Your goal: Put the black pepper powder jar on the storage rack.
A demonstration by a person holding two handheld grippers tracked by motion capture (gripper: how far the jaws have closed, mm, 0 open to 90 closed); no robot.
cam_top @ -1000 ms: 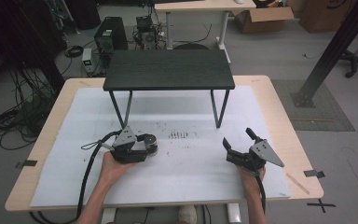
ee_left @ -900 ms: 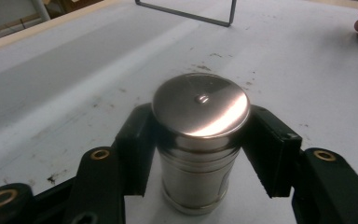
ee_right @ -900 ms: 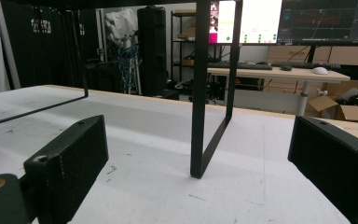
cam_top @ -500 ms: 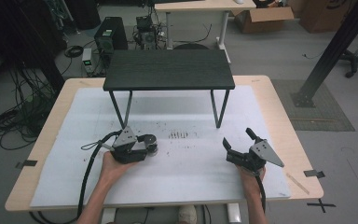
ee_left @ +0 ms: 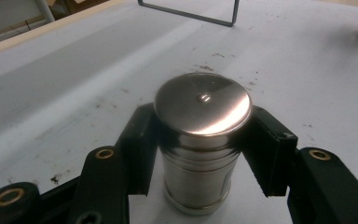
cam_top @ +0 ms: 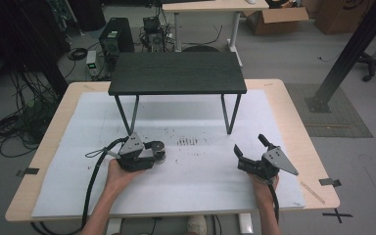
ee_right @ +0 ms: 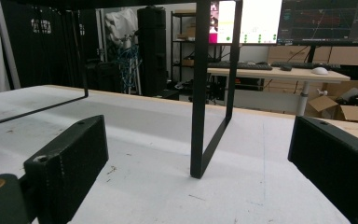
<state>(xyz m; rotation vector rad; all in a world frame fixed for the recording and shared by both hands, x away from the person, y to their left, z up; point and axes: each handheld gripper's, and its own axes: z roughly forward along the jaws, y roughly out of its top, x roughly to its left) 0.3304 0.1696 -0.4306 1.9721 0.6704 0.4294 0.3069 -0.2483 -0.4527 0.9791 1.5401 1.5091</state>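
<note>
Two forearms come in from the near edge of the surface [cam_top: 284,127], one gripper per hand, both low over the white sheet [cam_top: 200,171]. Left hand [cam_top: 120,175] wraps the rear of the left gripper [cam_top: 157,152], body roughly level, nose aimed toward the person's right; cable [cam_top: 92,181] loops back off it along the forearm. Fingers [ee_left: 142,140] of that gripper are clamped on a steel canister [ee_left: 203,140], one pad on each side just under the lid rim. Canister stands upright on the sheet, long axis vertical, flat polished lid facing up with a small dimple at its centre; lid is on, so contents can't be seen. In the high view the canister [cam_top: 159,149] sits left of centre, in front of the stand's left legs and clear of them. Right hand [cam_top: 263,188] holds the right gripper [cam_top: 250,145] well apart from the left one, on the right side of the sheet, tipped slightly up and pointing away toward the stand. Its fingers [ee_right: 70,168] are spread wide with nothing between them; grey three-cornered plate [cam_top: 279,160] on top. Between the two grippers, a patch of dark scuff marks [cam_top: 187,142] on the sheet. Farther back, a black stand [cam_top: 176,73] with a flat dark top on thin metal loop legs; the right gripper view looks straight at one leg [ee_right: 209,116] planted on the sheet. Beyond the surface: desk, monitors [ee_right: 326,21], cardboard box [cam_top: 274,17] on the floor.
</note>
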